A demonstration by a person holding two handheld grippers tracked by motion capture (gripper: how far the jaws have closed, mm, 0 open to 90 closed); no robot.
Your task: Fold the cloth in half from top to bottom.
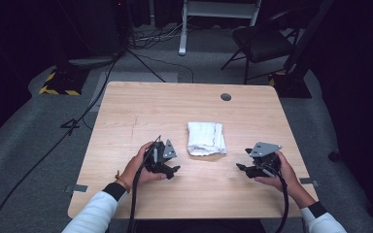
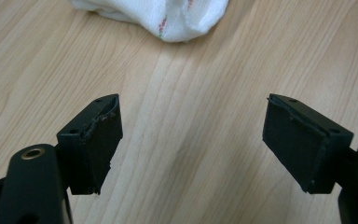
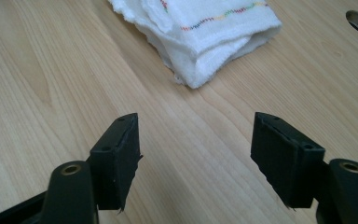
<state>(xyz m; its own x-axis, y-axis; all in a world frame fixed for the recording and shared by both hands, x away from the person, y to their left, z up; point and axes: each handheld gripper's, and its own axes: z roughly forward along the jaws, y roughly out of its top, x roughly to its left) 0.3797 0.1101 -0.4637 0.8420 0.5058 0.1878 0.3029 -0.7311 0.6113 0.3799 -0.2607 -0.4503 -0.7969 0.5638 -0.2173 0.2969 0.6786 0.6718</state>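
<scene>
towel (image 1: 206, 138) untouched; left gripper (image 1: 174, 170), right gripper (image 1: 241, 168) wide, empty.

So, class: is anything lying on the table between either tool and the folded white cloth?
Nothing visible. Bare wood lies between the left tool and the cloth, and likewise for the right tool. In both gripper views the open jaws face the cloth across bare table.

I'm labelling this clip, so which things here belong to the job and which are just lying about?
Likely in the job:
folded white cloth
left gripper, open
right gripper, open
table

Lying about:
folding chair
floor cables
</scene>
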